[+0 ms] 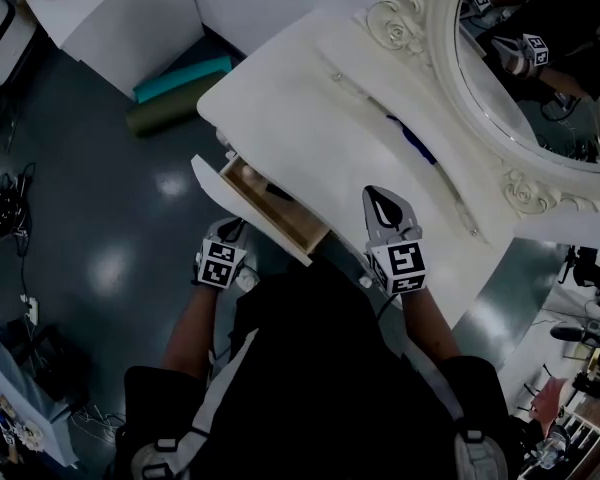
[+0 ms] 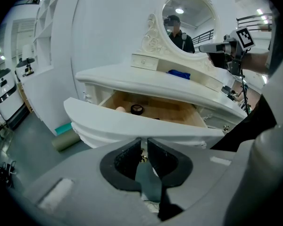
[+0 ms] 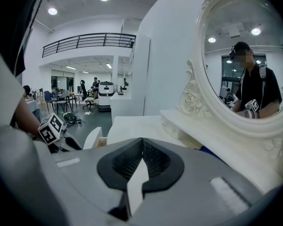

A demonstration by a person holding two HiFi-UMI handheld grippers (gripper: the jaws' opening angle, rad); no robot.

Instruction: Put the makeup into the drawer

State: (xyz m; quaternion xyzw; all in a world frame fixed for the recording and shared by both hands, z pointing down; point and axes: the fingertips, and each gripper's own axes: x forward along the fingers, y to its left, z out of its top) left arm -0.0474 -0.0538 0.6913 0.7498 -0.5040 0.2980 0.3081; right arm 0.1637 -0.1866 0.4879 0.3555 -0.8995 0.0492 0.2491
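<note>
The white vanity (image 1: 310,118) has its wooden drawer (image 1: 272,208) pulled out at the front left. Inside the drawer lie a round black compact (image 2: 137,109) and a peach-coloured item (image 2: 120,109). A blue item (image 1: 417,143) rests on the tabletop by the mirror, also showing as the blue item (image 2: 179,74). My left gripper (image 1: 230,230) is at the drawer front (image 2: 132,121), its jaws closed on the small brass knob (image 2: 141,158). Over the tabletop, my right gripper (image 1: 385,206) is shut with nothing in it.
An oval mirror (image 1: 540,58) in an ornate white frame stands at the back of the vanity. A small white box drawer (image 2: 144,61) sits on its shelf. A teal roll (image 1: 180,80) and an olive roll (image 1: 165,115) lie on the floor to the left. White cabinets (image 1: 90,8) stand beyond.
</note>
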